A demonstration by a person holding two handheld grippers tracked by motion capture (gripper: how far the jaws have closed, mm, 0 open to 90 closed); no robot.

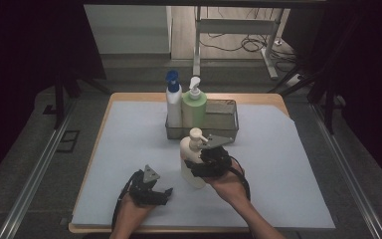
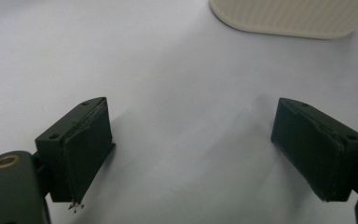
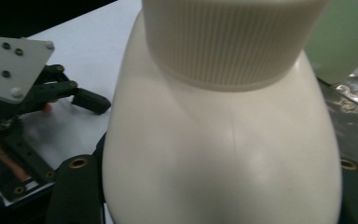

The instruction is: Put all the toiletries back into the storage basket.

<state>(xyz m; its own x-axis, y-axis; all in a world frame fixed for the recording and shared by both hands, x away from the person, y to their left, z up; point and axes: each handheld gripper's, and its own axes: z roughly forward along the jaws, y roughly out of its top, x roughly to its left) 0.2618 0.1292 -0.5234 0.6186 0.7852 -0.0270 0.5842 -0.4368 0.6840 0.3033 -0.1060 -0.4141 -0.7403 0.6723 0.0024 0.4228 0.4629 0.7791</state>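
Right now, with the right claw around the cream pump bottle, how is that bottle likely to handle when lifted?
The cream pump bottle looks like stiff plastic, so it should keep its shape. Its smooth rounded shoulder could slip between the pads of the right claw. Tall and narrow with a pump on top, it probably tips easily if nudged high.

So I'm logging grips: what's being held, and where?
Right gripper clasps the cream pump bottle around its body below the cap; left gripper holds nothing.

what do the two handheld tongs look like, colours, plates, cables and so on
Both tongs, left and right, are black open-frame mechanisms with brass-coloured screws. Each carries a grey three-cornered plate dotted with small screws on top and trails a black cable. The left tongs' flat black pads look worn. No sleeves show on the forearms.
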